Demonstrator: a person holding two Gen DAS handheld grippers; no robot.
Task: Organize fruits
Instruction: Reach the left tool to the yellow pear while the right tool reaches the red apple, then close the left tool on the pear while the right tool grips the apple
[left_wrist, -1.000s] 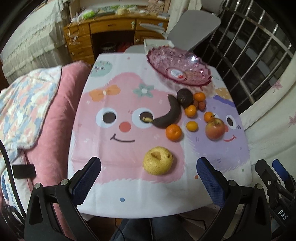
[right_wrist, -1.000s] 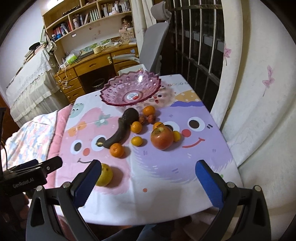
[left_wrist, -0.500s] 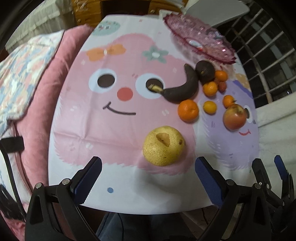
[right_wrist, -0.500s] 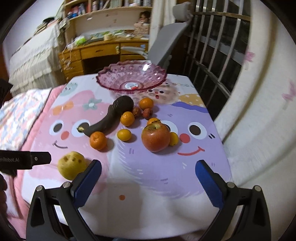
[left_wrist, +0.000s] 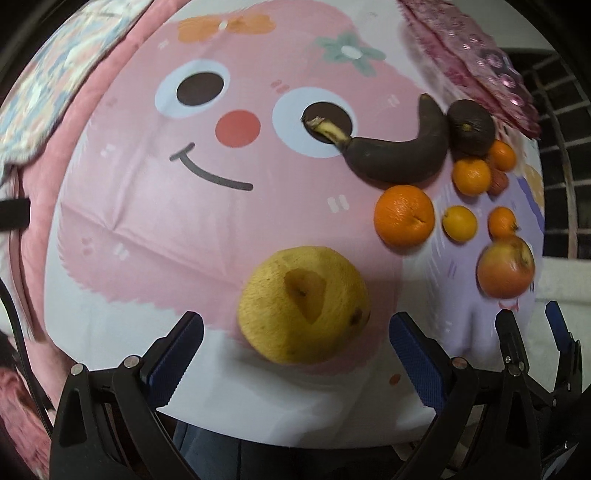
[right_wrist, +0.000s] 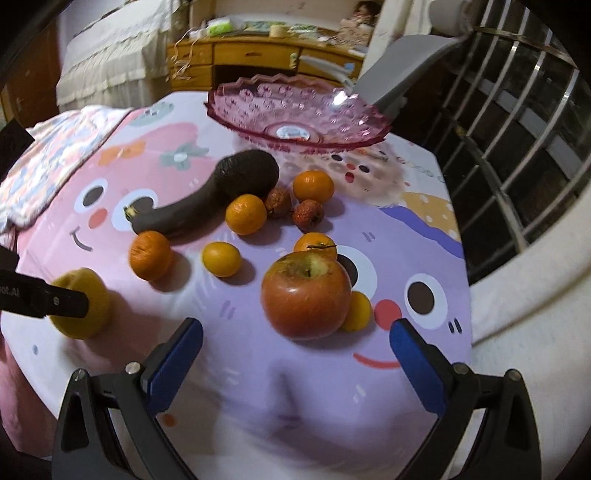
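Left gripper fingers wide apart, yellow pear right between them. Right gripper fingers apart too, red apple just ahead.

Each hand-held gripper, the left and the right, has two black plastic arms with triangular cut-outs, small silver screws at the joints, and ribbed blue rubber pads on the fingers' inner faces.
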